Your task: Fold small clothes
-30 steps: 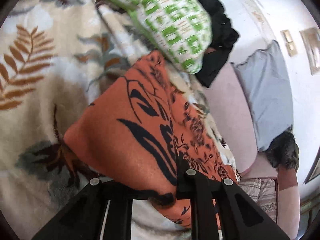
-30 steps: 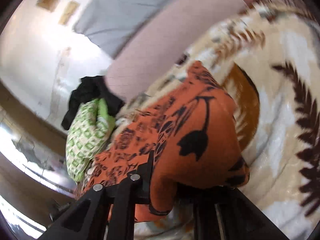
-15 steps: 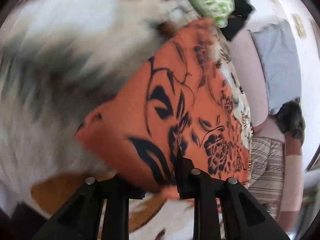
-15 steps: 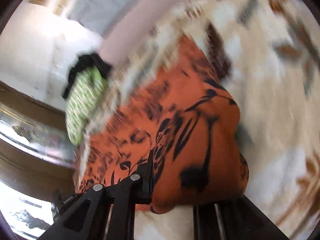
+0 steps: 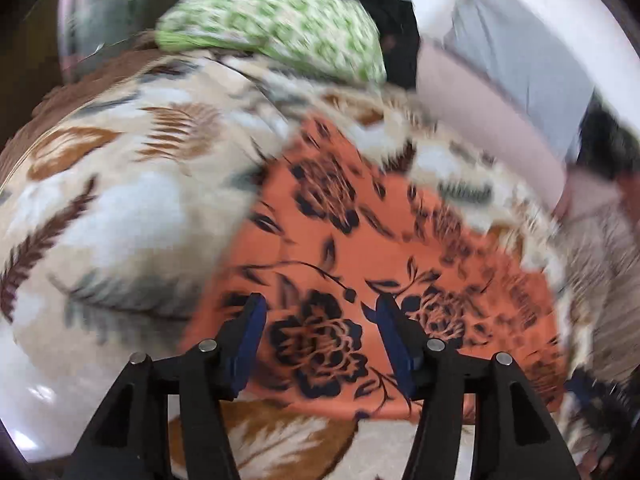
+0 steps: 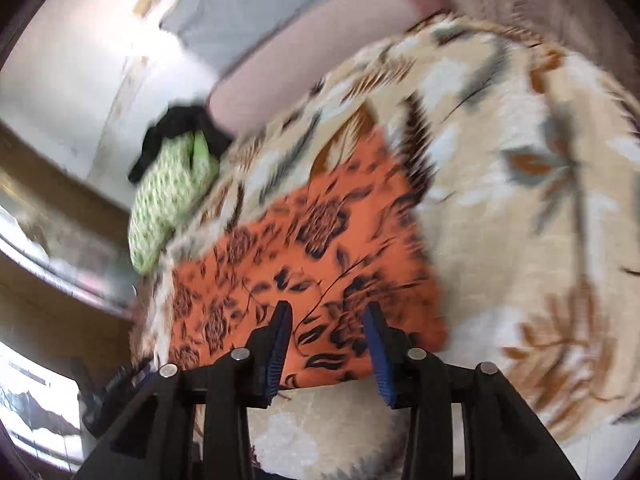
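Observation:
An orange cloth with a black flower print (image 5: 360,248) lies spread flat on the leaf-patterned blanket (image 5: 120,208). My left gripper (image 5: 320,312) hovers over the cloth's near edge, its jaws opening, blue pads apart with nothing pinched between them. In the right wrist view the same orange cloth (image 6: 320,248) lies flat. My right gripper (image 6: 328,320) stands above its near edge with jaws opening, and the pads do not press the fabric.
A green-and-white patterned garment (image 5: 272,32) and a black garment (image 5: 380,16) lie at the blanket's far end. A pink bolster (image 5: 488,120) and a grey pillow (image 5: 520,48) line the wall side. The other gripper (image 6: 116,384) shows at the right wrist view's lower left.
Both grippers were shut on the lifted orange cloth, carried it across and let go. The cloth now lies flat on the blanket and both jaws stand apart.

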`<state>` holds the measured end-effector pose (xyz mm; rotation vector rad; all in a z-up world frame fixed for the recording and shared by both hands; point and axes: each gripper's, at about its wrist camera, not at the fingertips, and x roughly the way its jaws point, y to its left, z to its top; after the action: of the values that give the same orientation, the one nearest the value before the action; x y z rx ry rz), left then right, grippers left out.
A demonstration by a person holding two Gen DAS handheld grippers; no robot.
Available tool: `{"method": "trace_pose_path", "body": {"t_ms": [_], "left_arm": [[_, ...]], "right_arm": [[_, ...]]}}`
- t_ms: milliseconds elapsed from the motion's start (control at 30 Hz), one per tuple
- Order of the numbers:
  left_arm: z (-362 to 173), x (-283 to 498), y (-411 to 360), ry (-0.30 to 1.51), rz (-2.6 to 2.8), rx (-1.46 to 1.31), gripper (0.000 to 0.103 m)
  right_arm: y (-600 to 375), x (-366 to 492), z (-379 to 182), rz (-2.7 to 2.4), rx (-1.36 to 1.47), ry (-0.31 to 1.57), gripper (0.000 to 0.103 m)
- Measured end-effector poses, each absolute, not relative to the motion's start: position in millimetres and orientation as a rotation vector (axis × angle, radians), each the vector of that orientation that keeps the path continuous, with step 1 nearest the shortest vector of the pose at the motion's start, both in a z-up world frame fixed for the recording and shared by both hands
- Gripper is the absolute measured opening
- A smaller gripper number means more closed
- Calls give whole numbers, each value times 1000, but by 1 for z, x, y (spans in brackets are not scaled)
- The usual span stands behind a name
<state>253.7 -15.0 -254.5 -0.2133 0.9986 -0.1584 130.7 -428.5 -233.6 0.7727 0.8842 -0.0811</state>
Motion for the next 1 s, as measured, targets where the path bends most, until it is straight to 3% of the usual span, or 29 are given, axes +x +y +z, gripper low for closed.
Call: {"method": "trace_pose_path", "body": {"t_ms": [133, 167, 200, 233, 400, 500, 600, 667, 867, 1000], "left_arm": [[-291, 270, -29, 1001, -122, -84, 60], [-286, 269, -32, 981, -124, -51, 62], [-284, 269, -34, 963, -140, -45, 73], [-286, 269, -35, 960, -147, -44, 76], [-279, 273, -31, 921, -144, -94, 76], [-284, 279, -17, 942, -89, -184, 76], [-289, 279, -12, 954, -66, -218, 76], [-289, 278, -13, 950, -65, -208, 76], [-294, 278, -22, 967, -62, -141, 79], [-298, 278, -31, 984, -106, -66, 93]], "right_arm": [[-432, 163, -277, -327, 603, 939, 36], [-446, 175, -303, -364, 622, 1021, 37], [-455, 178, -313, -343, 699, 1040, 36], [-465, 177, -311, -345, 765, 1014, 36], [-467, 200, -257, -311, 667, 808, 37], [-470, 246, -267, -296, 683, 866, 38], [-477, 300, -317, -355, 675, 1069, 40], [-471, 317, -308, -415, 612, 1066, 41], [-348, 352, -259, -16, 421, 1001, 40], [-256, 375, -273, 286, 431, 1042, 41]]}}
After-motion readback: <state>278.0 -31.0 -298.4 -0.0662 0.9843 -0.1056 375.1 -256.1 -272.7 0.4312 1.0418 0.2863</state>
